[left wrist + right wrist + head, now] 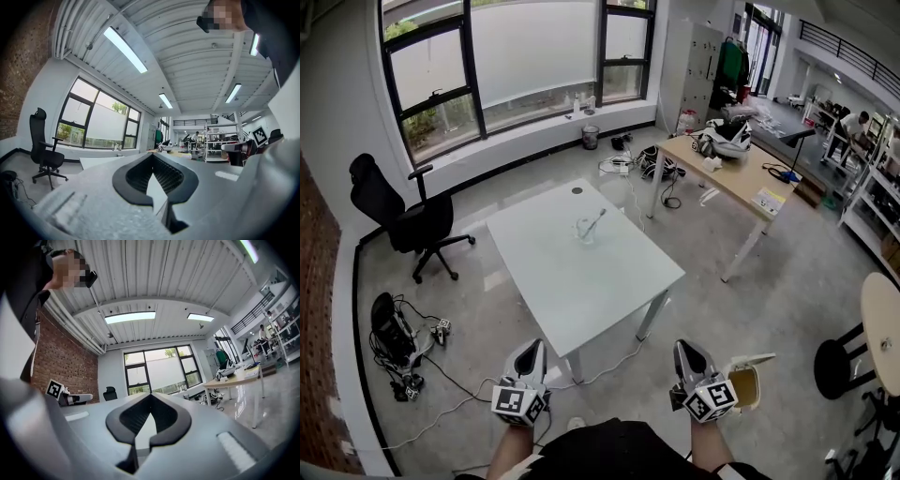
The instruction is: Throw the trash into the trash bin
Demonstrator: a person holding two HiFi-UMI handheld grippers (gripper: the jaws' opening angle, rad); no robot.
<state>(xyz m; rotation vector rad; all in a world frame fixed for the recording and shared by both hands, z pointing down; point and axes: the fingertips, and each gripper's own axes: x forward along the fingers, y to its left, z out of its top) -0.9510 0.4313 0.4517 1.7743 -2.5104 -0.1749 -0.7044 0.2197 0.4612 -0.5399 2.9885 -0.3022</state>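
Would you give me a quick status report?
Left gripper and right gripper shut, empty. Clear trash on table. Bin by right gripper. Floor cable near table.

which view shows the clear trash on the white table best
The head view: the clear crumpled plastic trash lies in plain sight on the white rectangular table. Neither gripper view shows the trash; the left gripper view catches only a strip of tabletop.
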